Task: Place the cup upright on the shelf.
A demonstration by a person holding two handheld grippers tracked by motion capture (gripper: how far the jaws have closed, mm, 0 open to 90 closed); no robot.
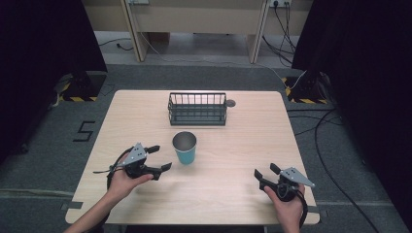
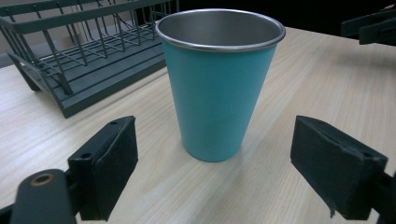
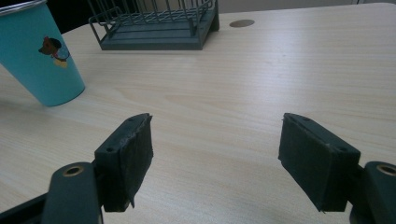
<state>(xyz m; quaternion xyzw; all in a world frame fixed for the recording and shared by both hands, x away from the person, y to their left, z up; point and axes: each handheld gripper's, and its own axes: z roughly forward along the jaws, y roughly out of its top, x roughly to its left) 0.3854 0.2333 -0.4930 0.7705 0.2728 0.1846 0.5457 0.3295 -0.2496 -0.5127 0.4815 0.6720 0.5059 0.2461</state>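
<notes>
Left gripper [image 2: 212, 172] jaws wide apart just short of upright teal cup [image 2: 217, 88], bare table [image 1: 233, 189] around; right gripper [image 3: 217, 161] likewise spread.

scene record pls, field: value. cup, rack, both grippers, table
cup: teal cup, steel inside, upright, no contents seen, mid-table
rack: dark wire rack, behind the cup, apart from it
left gripper: left gripper, jaws open, aimed at the cup, not touching
right gripper: right gripper, jaws open, holding nothing, over bare wood
table: light wooden table
</notes>
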